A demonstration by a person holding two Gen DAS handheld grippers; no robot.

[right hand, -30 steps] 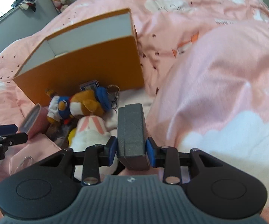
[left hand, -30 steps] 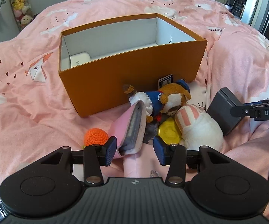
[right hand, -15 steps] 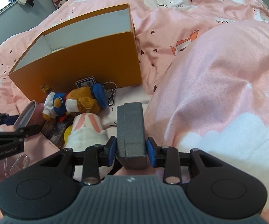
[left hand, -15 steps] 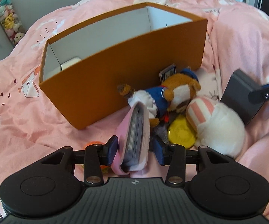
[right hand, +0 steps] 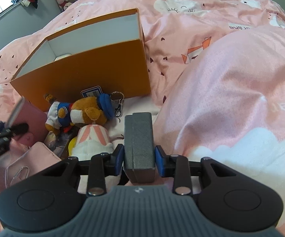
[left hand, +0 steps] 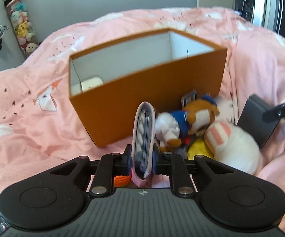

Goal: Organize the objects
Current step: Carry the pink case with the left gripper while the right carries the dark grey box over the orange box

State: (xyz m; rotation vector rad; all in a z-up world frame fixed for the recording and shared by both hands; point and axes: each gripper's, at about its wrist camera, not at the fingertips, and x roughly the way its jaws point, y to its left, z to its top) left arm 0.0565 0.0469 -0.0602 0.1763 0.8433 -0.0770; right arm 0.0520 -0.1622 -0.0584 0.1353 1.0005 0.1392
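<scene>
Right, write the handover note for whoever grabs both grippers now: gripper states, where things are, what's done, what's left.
Left gripper: jaws have just been closing, now shut on the pink pouch, held on edge in front of the orange box.
Right gripper: shut on the grey case, low over the bed.
Done: one white item lies in the box's left end.
Left: box the pouch and case, then the pile at the box's front wall: sailor bear keychain, white and pink plush, yellow disc, blue-labelled card. The orange crochet ball sits under the left gripper.
</scene>
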